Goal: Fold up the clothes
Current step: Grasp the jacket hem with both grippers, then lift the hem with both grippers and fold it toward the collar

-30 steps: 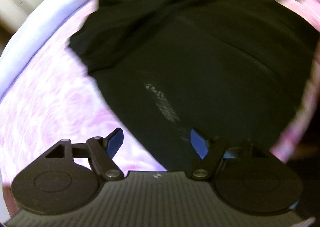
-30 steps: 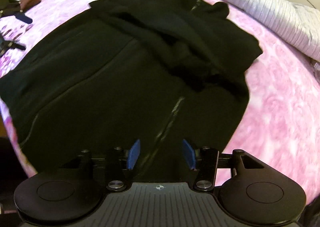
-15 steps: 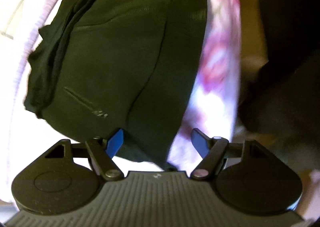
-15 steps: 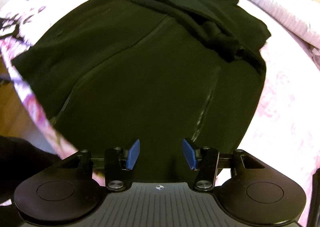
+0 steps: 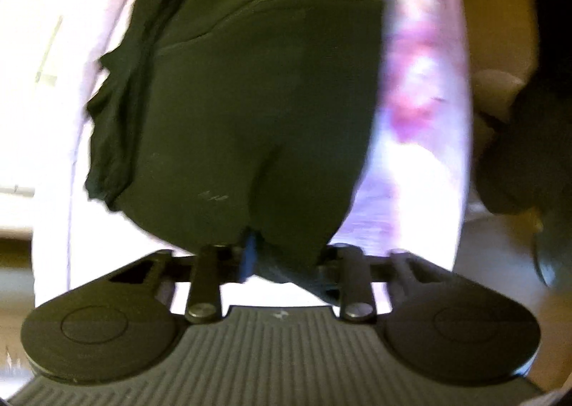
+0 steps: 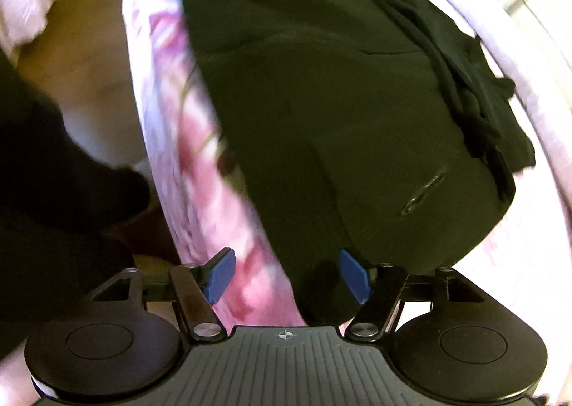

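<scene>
A black zip jacket (image 5: 257, 102) lies spread on a pink floral bedspread (image 5: 418, 84), its sleeves bunched along the far side. My left gripper (image 5: 275, 259) is shut on the jacket's near hem corner, and the cloth hides most of the blue pads. In the right wrist view the same jacket (image 6: 339, 102) shows a small pocket zip (image 6: 425, 191). My right gripper (image 6: 287, 275) is open at the other hem corner. The jacket's edge and the bedspread (image 6: 200, 162) lie between its blue pads, and the right pad (image 6: 354, 273) is against the black cloth.
The bed edge drops to a wooden floor (image 6: 89, 30) on the near side. A person's dark clothing (image 6: 43, 191) fills the lower left of the right wrist view and also shows as a dark shape (image 5: 529, 155) at the right of the left wrist view. Pale bedding (image 6: 543, 91) runs behind the jacket.
Both grippers swung down to the jacket's hem at the bed edge. The left gripper went from open to shut on the hem corner. The right gripper opened wider.
</scene>
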The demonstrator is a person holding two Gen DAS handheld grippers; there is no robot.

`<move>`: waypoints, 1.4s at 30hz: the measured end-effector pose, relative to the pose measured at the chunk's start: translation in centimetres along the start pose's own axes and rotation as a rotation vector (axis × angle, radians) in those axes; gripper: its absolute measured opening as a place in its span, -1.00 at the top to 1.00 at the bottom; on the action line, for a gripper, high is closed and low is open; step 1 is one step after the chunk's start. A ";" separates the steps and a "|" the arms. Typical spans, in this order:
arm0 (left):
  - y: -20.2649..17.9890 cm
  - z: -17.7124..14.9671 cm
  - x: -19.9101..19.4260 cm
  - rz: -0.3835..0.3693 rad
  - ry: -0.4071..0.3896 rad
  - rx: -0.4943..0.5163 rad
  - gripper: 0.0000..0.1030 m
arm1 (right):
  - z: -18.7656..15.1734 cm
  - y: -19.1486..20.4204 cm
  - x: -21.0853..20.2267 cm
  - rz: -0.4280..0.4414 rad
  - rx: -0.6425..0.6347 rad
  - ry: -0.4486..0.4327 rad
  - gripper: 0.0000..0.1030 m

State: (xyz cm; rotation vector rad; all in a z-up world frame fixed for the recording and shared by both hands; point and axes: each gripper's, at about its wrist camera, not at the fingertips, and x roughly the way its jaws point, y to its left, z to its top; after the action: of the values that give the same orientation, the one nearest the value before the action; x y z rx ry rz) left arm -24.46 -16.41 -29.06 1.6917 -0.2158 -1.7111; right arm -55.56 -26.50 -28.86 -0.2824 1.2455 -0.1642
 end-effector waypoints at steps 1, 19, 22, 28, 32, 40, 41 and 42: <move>0.5 0.2 0.0 0.013 0.011 -0.034 0.61 | -0.4 0.3 0.5 -0.018 -0.031 0.001 -0.34; 9.5 0.5 -2.1 -0.036 0.006 -0.171 0.90 | 0.5 -7.3 -3.8 -0.111 -0.070 -0.101 0.89; 9.5 0.8 -4.2 -0.023 -0.012 -0.166 0.93 | 0.8 -6.9 -6.1 -0.100 -0.089 -0.117 0.90; 7.5 1.7 -8.4 -0.068 0.000 -0.201 0.93 | -0.2 -5.4 -10.4 -0.046 -0.061 -0.100 0.90; 6.4 1.9 -11.9 -0.138 0.025 -0.232 0.93 | -0.8 -4.5 -13.5 -0.004 -0.044 -0.092 0.90; 17.4 3.2 -12.3 -0.214 0.005 -0.377 0.91 | 1.6 -10.7 -18.4 -0.039 -0.002 -0.140 0.90; 20.2 3.5 -11.5 -0.217 -0.004 -0.396 0.91 | 2.7 -13.1 -18.2 -0.044 0.004 -0.145 0.90; 23.3 3.7 -10.4 -0.236 -0.008 -0.422 0.91 | 3.7 -15.4 -17.9 -0.050 0.010 -0.150 0.90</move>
State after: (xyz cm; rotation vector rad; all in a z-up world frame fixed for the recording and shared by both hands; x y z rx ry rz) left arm -20.57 -28.81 -6.78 1.4361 0.3338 -1.7791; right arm -57.20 -35.79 -6.87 -0.3119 1.0893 -0.1885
